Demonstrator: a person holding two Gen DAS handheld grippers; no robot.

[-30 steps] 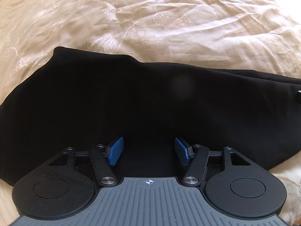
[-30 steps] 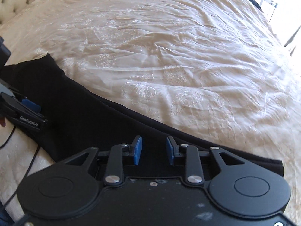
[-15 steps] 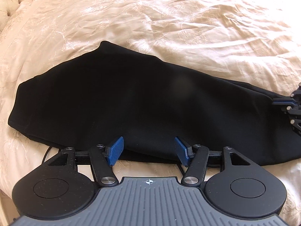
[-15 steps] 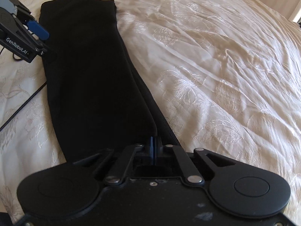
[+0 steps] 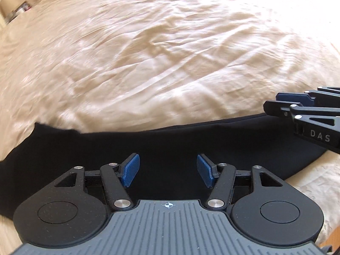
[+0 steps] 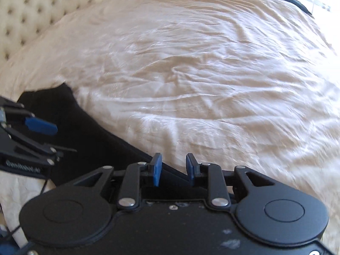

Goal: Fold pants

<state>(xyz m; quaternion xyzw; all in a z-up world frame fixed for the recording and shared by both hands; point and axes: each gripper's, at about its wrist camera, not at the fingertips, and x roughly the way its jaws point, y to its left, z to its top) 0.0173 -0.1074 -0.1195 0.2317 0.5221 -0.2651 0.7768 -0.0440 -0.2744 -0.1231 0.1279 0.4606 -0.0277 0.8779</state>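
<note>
Black pants (image 5: 161,144) lie in a long folded strip across the near edge of a cream bed. My left gripper (image 5: 167,170) is open and empty, just above the middle of the strip. In the right wrist view the pants (image 6: 85,131) run from upper left down under my right gripper (image 6: 173,167), which is open with a narrow gap over the pants' far edge and holds nothing. The right gripper also shows at the right of the left wrist view (image 5: 301,110). The left gripper shows at the left of the right wrist view (image 6: 31,136).
The cream embroidered bedspread (image 5: 170,53) stretches wide beyond the pants. A tufted cream headboard (image 6: 38,10) stands at the far left. A thin black cable (image 6: 43,188) hangs by the left gripper. The bed's far edge (image 6: 297,2) meets a bright window area.
The right gripper, shut half a second ago, has opened. Both grippers have dropped close to the pants again, and the two views are blurred by motion.
</note>
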